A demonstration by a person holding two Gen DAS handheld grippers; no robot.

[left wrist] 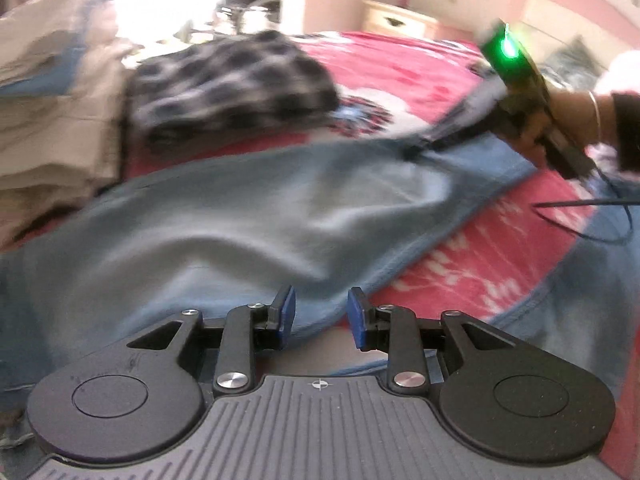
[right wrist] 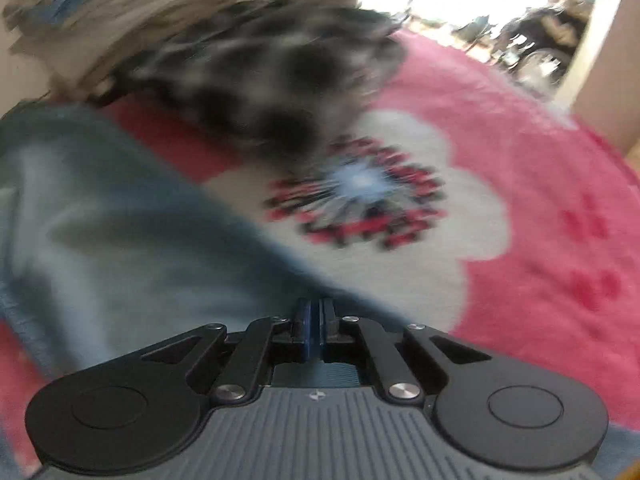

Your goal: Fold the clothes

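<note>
Pale blue denim garment (left wrist: 248,216) lies spread across the centre of the left wrist view, over a pink floral blanket (left wrist: 500,256).

Right gripper (right wrist: 319,320): jaws pressed together, pinching the denim edge at lower centre; the cloth runs off to the left of that frame.

Left gripper (left wrist: 322,316): jaws spread a little, hovering over the near hem, nothing between the pads.

Black-and-white checked garment (left wrist: 228,88) sits folded at upper left, beside a stack of beige folded cloth (left wrist: 52,120).

Judgement: carry the pinched edge across low and taut, and anchor the near hem with the left gripper so the fold line stays straight.
</note>
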